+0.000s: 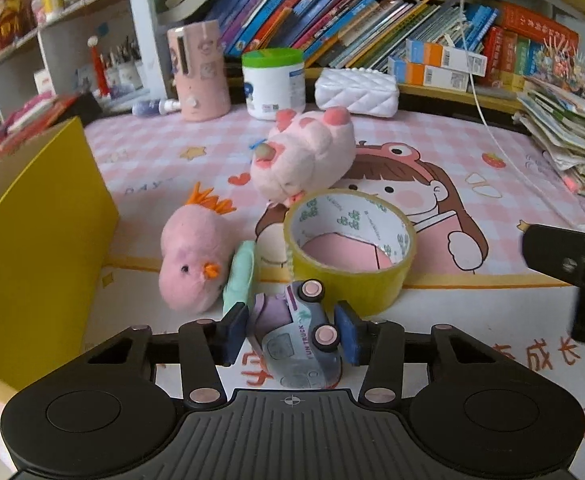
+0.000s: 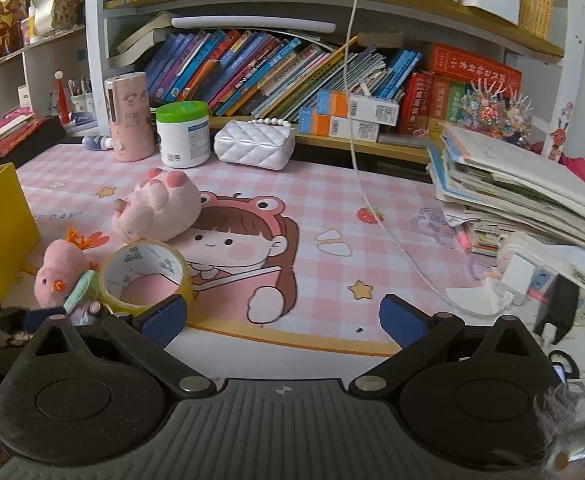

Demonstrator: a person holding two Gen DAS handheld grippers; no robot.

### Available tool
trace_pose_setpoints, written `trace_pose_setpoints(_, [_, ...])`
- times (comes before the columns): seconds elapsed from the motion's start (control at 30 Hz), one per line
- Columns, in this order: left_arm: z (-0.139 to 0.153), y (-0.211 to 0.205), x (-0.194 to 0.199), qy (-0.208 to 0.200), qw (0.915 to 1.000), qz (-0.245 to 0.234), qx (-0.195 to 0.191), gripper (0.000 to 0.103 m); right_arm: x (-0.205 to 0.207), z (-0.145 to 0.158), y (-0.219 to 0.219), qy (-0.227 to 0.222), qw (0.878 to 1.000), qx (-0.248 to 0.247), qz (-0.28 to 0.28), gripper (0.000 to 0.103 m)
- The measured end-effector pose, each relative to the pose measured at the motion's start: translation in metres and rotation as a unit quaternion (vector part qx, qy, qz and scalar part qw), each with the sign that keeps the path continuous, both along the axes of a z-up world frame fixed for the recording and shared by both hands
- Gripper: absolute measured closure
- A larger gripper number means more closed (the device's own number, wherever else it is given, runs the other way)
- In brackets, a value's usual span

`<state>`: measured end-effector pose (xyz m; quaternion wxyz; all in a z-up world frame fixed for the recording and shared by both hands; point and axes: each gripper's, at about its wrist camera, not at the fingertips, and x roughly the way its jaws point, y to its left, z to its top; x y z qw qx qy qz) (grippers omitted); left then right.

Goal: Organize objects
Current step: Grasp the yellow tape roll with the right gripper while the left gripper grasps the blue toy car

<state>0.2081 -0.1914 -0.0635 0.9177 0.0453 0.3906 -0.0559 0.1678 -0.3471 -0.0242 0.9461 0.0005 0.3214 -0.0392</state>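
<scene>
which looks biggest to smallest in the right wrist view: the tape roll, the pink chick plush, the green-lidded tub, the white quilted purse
1. white quilted purse
2. tape roll and green-lidded tub: look alike; the roll is nearer the camera, so unsure
3. pink chick plush, partly hidden by the tape roll

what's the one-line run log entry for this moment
left gripper: around toy truck | right gripper: open, empty | tape roll: on mat
</scene>
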Motion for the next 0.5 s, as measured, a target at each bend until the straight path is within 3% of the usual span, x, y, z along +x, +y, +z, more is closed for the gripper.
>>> trace_pose_setpoints(0.3, [0.015, 0.040, -0.017, 0.016, 0.9989, 0.027, -0.034, 0.058, 0.044, -0.018, 0.031, 0.031, 0.996, 0.046, 0.073, 0.000])
trace_pose_setpoints(0.5, [0.022, 0.063, -0.030, 0.018, 0.9977, 0.049, -0.042, 0.058, 0.084, -0.041, 0.069, 0.070, 0.985, 0.028, 0.152, 0.000])
